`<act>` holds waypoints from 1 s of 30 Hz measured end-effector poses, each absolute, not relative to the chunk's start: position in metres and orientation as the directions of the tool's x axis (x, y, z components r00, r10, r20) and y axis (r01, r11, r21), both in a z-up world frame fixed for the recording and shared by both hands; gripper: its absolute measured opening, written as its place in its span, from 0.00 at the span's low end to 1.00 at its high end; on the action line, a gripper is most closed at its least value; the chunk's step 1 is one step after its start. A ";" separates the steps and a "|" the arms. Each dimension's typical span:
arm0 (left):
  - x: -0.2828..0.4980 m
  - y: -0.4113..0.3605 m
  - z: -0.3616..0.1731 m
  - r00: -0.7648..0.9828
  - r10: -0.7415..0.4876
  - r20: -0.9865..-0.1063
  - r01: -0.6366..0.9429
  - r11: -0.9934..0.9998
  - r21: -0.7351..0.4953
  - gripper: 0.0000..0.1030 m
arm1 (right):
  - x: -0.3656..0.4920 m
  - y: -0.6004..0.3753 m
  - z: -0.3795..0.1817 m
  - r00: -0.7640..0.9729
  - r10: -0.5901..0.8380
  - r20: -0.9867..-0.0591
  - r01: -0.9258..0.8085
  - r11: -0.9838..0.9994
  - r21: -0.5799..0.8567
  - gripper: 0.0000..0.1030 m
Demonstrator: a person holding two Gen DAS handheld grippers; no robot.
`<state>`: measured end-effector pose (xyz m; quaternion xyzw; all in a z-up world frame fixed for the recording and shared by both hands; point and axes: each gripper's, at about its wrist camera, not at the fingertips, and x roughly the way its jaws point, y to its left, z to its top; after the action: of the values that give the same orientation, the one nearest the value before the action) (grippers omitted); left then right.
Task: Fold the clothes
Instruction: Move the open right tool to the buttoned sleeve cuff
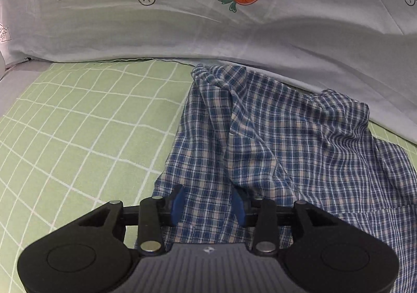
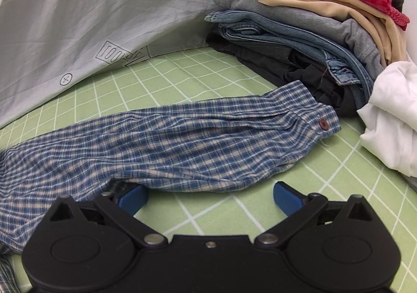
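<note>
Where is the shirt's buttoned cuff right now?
In the right wrist view, the cuff lies right of centre on the green sheet, beside the white garment.

left wrist: close, angled down | right wrist: same | shared: plaid shirt (image 1: 260, 136) (image 2: 182, 141)

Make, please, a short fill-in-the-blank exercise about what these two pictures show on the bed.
1. The plaid shirt lies on a ____ sheet with white lines.
2. The button on the shirt's cuff is ____.
3. The orange picture printed on the grey cover is a ____.
4. The right gripper has its jaws ____.

Missing words: green; brown; carrot; open
</note>
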<state>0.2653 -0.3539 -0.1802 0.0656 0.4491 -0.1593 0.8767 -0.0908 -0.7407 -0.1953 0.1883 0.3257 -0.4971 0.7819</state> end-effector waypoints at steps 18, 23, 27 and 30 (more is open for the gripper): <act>0.255 -0.353 -0.181 0.535 -0.210 -0.818 0.381 0.924 0.013 0.59 | -0.145 -0.774 -0.188 0.217 -0.726 -0.652 0.969 0.240 0.055 0.93; 0.256 -0.352 -0.181 0.528 -0.205 -0.824 0.378 0.926 0.012 0.64 | -0.151 -0.787 -0.184 0.202 -0.751 -0.629 0.979 0.176 0.104 0.88; 0.255 -0.352 -0.182 0.533 -0.201 -0.822 0.369 0.929 0.012 0.65 | -0.148 -0.796 -0.183 0.240 -0.747 -0.620 0.970 0.166 0.176 0.87; 0.255 -0.352 -0.182 0.534 -0.199 -0.822 0.365 0.931 0.012 0.66 | -0.142 -0.801 -0.188 0.235 -0.732 -0.640 0.971 0.151 0.184 0.85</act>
<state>0.2546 -0.3521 -0.1817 0.0912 0.4548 -0.1617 0.8710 -0.1417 -0.8013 -0.1876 0.2907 0.2059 -0.5830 0.7302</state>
